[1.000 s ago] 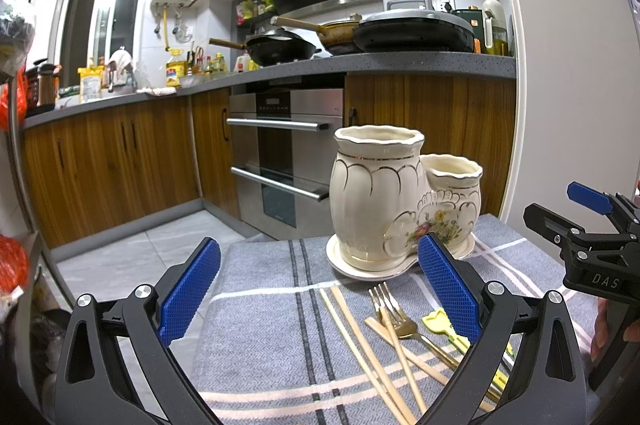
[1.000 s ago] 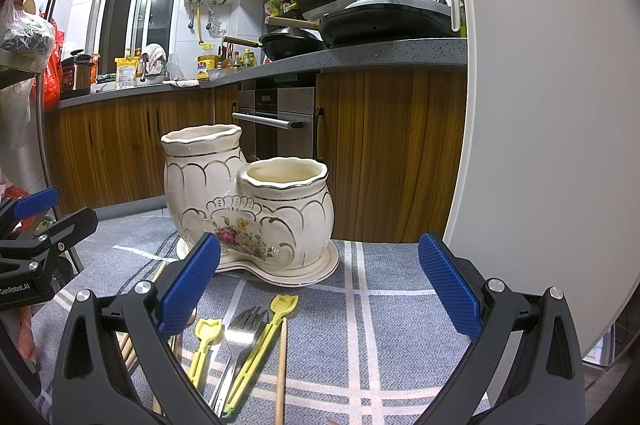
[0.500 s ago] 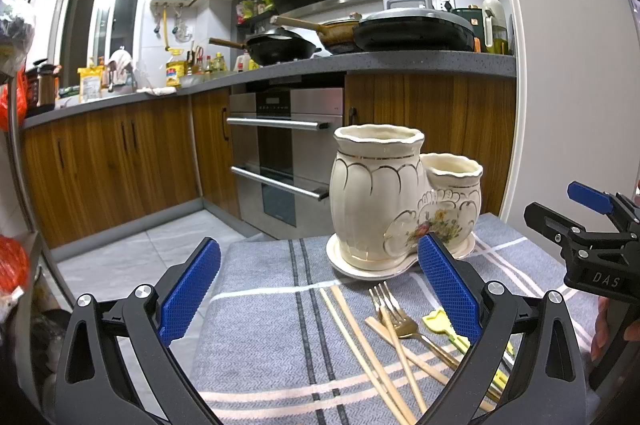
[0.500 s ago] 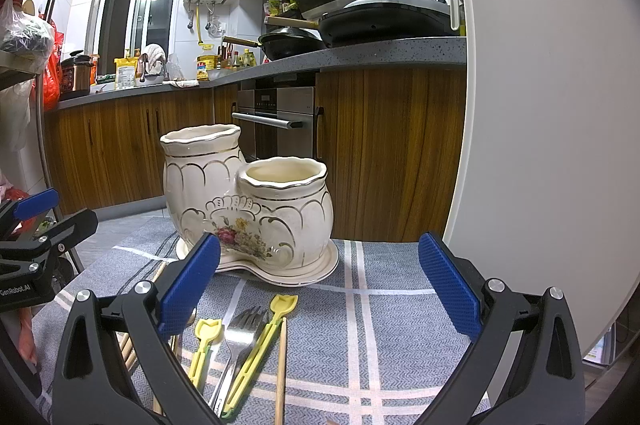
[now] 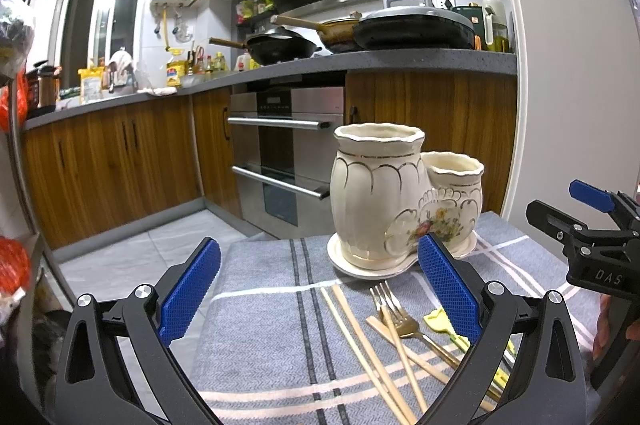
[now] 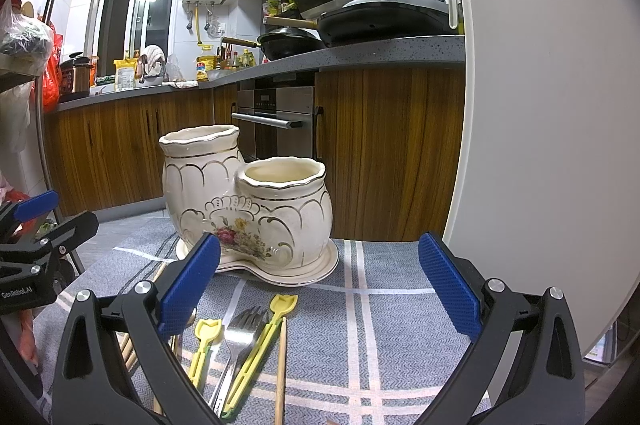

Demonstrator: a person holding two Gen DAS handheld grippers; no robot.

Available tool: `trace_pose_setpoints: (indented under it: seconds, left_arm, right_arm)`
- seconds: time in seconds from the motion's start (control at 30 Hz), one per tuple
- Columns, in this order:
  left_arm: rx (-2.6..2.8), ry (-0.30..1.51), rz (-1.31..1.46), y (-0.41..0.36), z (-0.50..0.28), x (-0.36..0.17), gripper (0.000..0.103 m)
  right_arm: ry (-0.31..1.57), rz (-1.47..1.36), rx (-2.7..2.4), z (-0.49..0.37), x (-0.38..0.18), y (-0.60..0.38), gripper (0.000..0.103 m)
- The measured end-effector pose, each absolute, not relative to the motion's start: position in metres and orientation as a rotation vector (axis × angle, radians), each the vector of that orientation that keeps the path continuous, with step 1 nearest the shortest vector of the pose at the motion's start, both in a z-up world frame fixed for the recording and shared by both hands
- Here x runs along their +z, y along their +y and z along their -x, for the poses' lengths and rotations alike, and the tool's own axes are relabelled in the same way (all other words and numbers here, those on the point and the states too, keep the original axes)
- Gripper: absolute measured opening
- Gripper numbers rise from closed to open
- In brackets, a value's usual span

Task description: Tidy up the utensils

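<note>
A cream ceramic utensil holder [image 5: 400, 197] with a tall pot and a short pot stands on its saucer at the far side of the grey striped cloth; it also shows in the right wrist view [image 6: 248, 201]. Loose on the cloth lie wooden chopsticks [image 5: 360, 337], a gold fork [image 5: 400, 317], a silver fork [image 6: 236, 337] and yellow plastic utensils [image 6: 260, 337]. My left gripper [image 5: 320, 289] is open and empty above the cloth. My right gripper [image 6: 320, 289] is open and empty, with the utensils below its left finger.
The cloth [image 5: 272, 325] ends at the table's far edge behind the holder. A white wall [image 6: 540, 105] runs along the right. Wooden kitchen cabinets [image 5: 112, 165], an oven [image 5: 288, 153] and a counter with pans lie beyond.
</note>
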State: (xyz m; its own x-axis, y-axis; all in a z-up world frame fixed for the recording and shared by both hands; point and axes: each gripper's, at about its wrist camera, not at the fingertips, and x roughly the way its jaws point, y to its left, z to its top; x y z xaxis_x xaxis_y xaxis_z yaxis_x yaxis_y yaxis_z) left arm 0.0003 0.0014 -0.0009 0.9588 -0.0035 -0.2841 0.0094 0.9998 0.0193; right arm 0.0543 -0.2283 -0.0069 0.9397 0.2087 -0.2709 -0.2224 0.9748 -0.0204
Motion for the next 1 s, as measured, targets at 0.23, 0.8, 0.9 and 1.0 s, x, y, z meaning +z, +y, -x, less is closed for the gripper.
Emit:
trace_pose_setpoints:
  seconds: [0.23, 0.8, 0.9, 1.0]
  left_arm:
    - [-0.005, 0.292, -0.019, 0.003, -0.003, -0.010, 0.098]
    - [0.014, 0.282, -0.009, 0.007, -0.001, -0.010, 0.098]
    - [0.007, 0.288, -0.003, 0.007, 0.000, -0.009, 0.098]
    - [0.006, 0.344, -0.014, 0.010, -0.004, -0.010, 0.098]
  right_arm:
    - [0.271, 0.050, 0.220, -0.054, -0.007, -0.229, 0.098]
    - [0.279, 0.023, 0.172, -0.049, -0.007, -0.234, 0.098]
    - [0.293, 0.017, 0.198, -0.051, -0.007, -0.234, 0.098]
    - [0.298, -0.002, 0.189, -0.053, -0.008, -0.238, 0.098]
